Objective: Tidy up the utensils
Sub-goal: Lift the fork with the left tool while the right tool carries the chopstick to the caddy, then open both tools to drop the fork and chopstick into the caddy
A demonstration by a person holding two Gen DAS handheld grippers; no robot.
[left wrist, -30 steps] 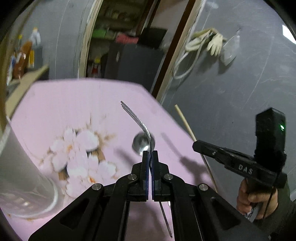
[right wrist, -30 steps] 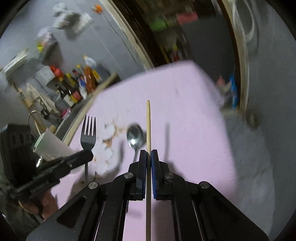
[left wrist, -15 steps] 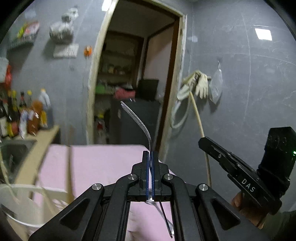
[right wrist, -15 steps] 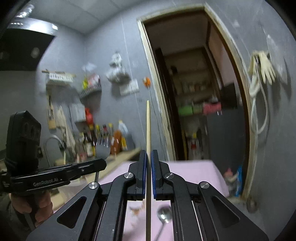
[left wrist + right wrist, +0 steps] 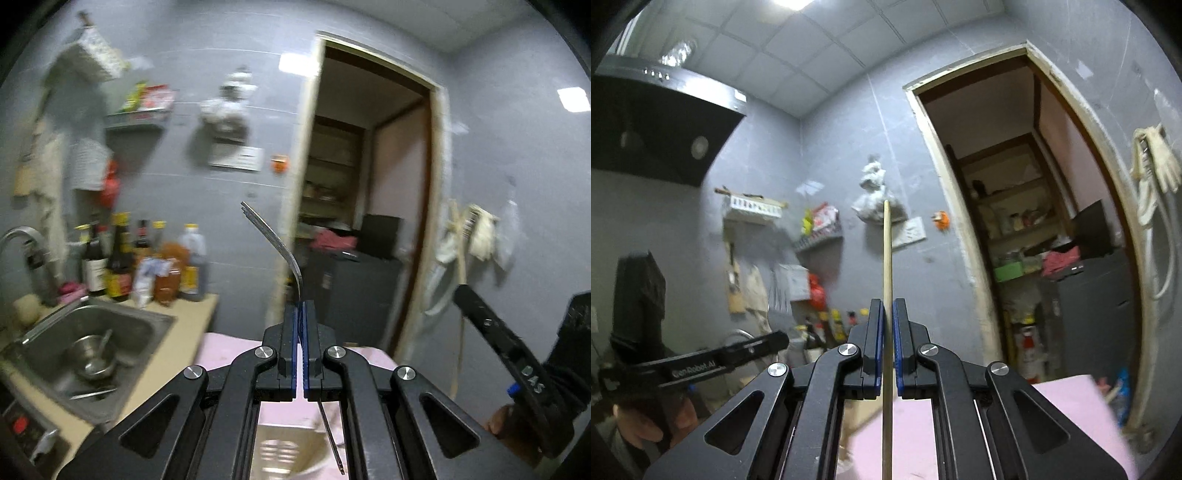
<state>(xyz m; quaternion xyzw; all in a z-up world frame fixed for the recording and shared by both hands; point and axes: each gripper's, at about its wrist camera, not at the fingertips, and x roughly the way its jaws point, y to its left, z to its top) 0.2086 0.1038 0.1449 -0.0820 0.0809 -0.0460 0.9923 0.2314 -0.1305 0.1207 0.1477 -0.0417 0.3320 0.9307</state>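
My left gripper (image 5: 299,306) clenched the fork (image 5: 275,240), my right gripper (image 5: 888,306) the chopstick (image 5: 887,251); next, I judged, lower both into the holder (image 5: 291,454).

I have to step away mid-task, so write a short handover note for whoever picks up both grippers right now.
Left gripper: shut on the fork, tines up and forward.
Right gripper: shut on a wooden chopstick, pointing up.
Both are lifted above the pink table; a whitish holder shows below the left jaws.
Done: fork and chopstick picked up.
Left: put both in the holder, probably. No other utensils in view now.
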